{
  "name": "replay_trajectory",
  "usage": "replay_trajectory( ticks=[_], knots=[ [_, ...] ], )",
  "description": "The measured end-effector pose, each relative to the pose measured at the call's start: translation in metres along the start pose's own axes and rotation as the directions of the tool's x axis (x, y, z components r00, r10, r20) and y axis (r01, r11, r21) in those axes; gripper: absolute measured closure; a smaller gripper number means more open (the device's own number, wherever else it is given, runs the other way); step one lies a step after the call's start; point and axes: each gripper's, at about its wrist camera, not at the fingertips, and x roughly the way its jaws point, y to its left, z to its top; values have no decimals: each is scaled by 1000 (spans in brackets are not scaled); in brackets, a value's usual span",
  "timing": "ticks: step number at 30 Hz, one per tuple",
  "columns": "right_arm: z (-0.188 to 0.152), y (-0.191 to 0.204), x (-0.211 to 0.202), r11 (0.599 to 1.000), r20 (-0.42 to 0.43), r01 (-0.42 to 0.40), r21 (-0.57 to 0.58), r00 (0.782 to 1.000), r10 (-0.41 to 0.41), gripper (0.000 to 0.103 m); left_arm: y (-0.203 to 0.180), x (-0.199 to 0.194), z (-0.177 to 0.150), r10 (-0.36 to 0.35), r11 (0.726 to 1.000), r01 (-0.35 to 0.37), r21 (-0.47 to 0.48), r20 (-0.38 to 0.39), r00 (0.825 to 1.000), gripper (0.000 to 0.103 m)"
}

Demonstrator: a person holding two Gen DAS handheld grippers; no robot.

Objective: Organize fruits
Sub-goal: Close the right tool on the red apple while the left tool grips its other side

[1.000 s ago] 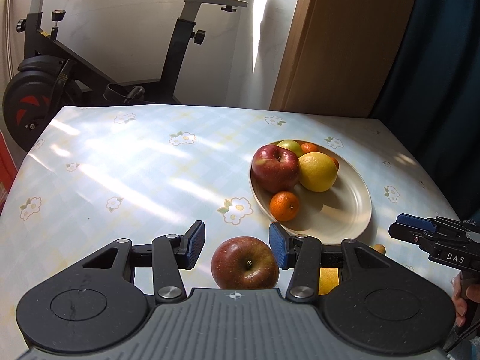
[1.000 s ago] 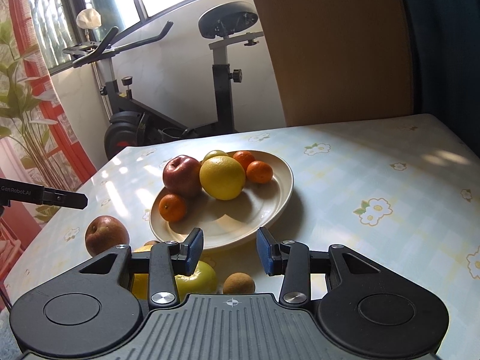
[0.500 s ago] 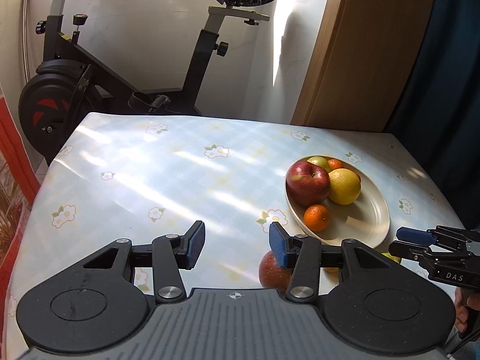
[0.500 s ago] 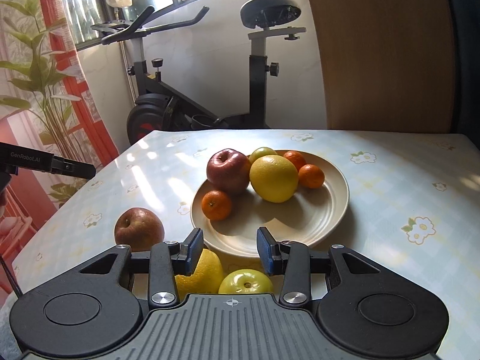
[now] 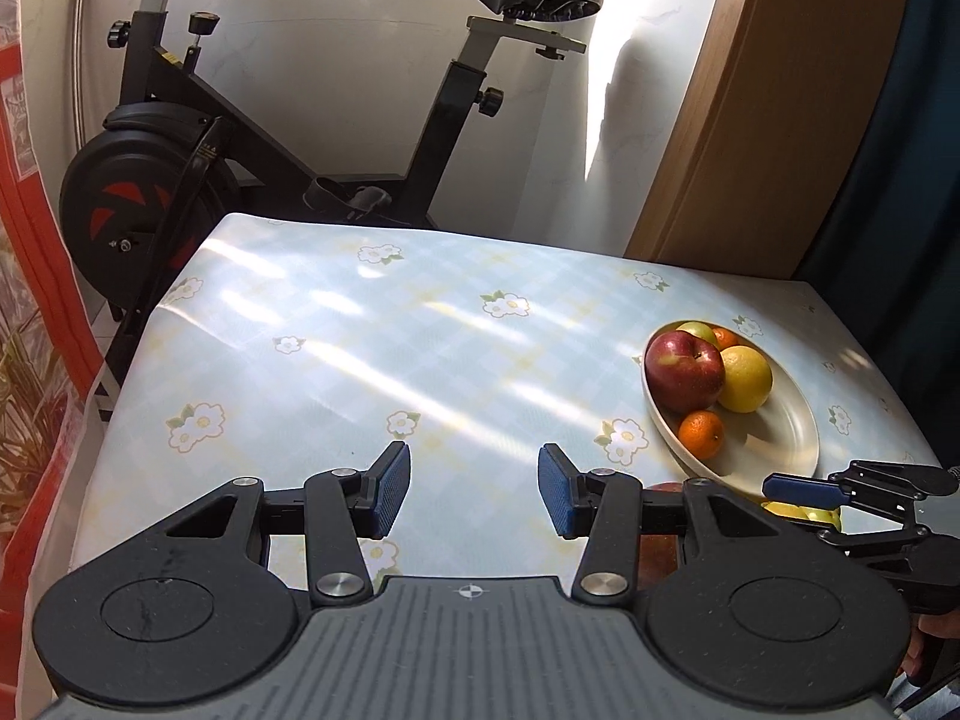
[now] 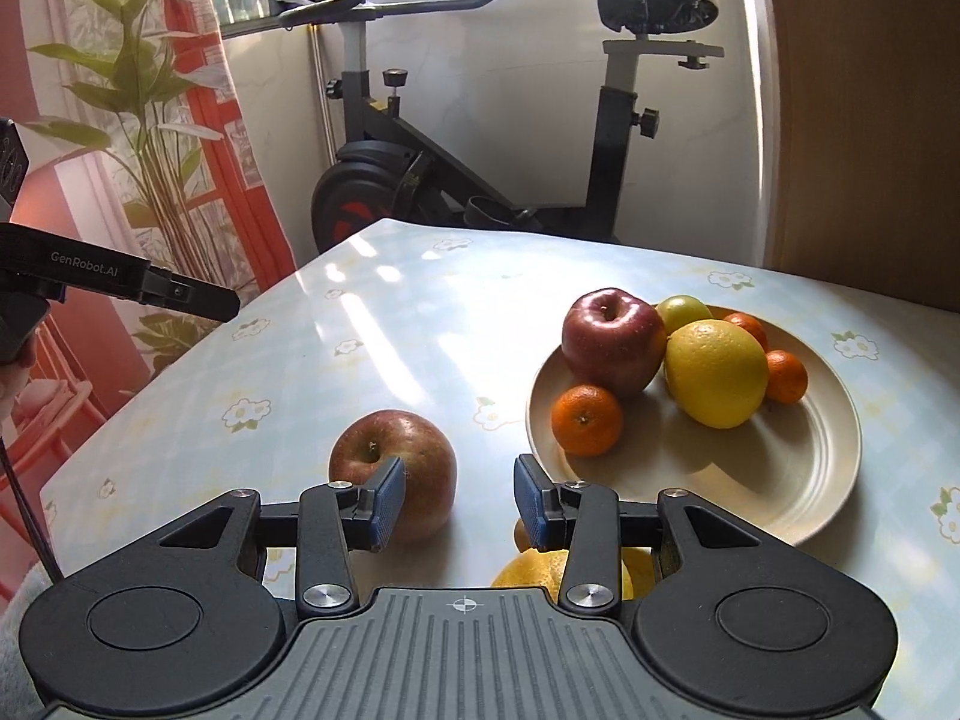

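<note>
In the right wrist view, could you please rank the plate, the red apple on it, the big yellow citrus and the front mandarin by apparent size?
1. Plate, clearly largest.
2. Yellow citrus and red apple: about alike, so no ranking between them.
3. Front mandarin, smallest, although it lies nearest the camera.

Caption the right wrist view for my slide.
Open right gripper above the table, a loose apple beside a fruit plate.

my table [image 6: 420, 312], flowered cloth

a cream plate [image 6: 780, 480] of fruit sits toward its right edge; a lone red apple [image 6: 414, 456] and a yellow fruit [image 6: 540, 567] lie directly on it near my edge.
</note>
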Motion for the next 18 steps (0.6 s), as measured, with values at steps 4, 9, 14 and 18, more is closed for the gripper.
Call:
replay_trajectory(
  ticks=[4,9,14,18],
  knots=[
    [-4,10,7,999,-36,16,-49,999,-18,59,-6,11,-9,-54,998,55,13,-21,998,54],
    [-9,26,16,990,-84,15,-143,996,-27,58,-13,31,-25,-150,988,147,-51,-68,986,54],
    [-10,33,22,983,-106,8,-182,994,-28,55,-21,40,-35,-183,982,180,-54,-75,980,55],
    [-6,34,28,983,-113,4,-186,993,-26,55,-25,44,-33,-219,975,216,-53,-70,973,55]
  ],
)
